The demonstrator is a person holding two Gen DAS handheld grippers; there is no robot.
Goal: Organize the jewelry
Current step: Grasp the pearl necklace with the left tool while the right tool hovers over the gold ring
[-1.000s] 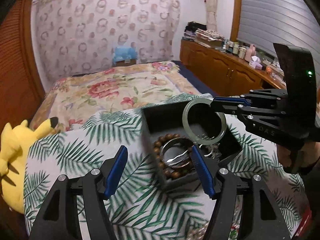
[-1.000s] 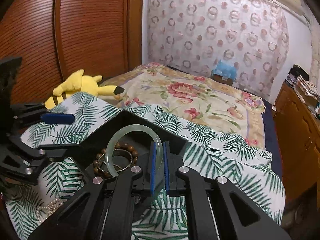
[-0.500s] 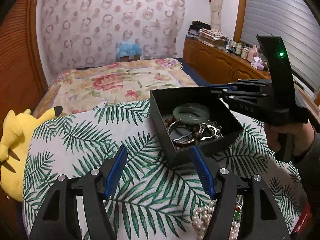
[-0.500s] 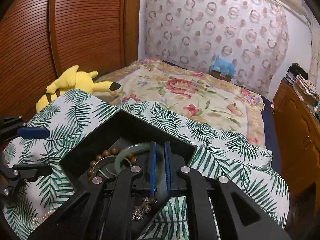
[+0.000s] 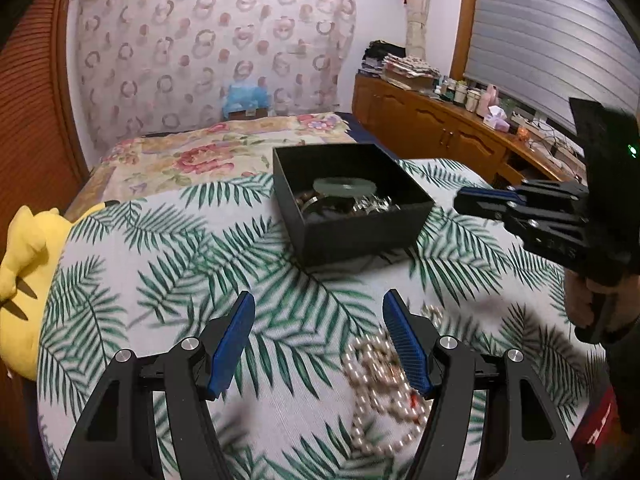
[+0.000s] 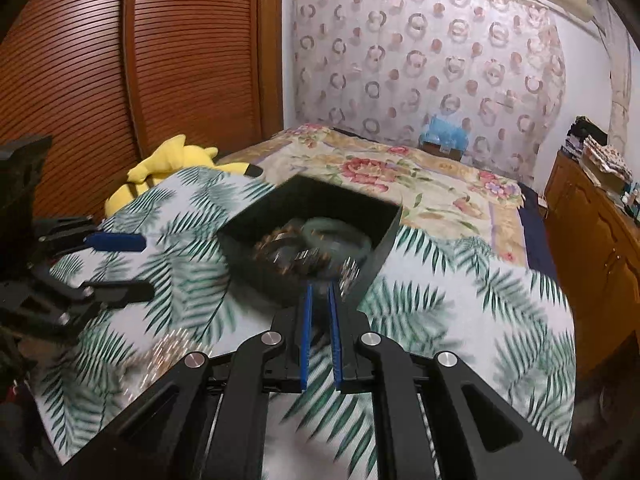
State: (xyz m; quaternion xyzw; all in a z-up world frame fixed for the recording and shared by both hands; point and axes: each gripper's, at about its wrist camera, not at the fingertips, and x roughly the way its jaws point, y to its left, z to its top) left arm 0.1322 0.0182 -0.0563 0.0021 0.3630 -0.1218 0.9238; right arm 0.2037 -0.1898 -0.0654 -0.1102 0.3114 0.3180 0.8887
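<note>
Both grippers had drawn back from the black box since a second earlier, the pale green bangle released and lying flat atop the jewelry inside it, its ring face turned upward. At left, a yellow plush toy lay at the edge of the palm-print cloth. The left gripper hung with its blue pads wide apart and empty, a pearl necklace strewn just under its right finger. The right gripper was nearly closed, holding nothing.
</note>
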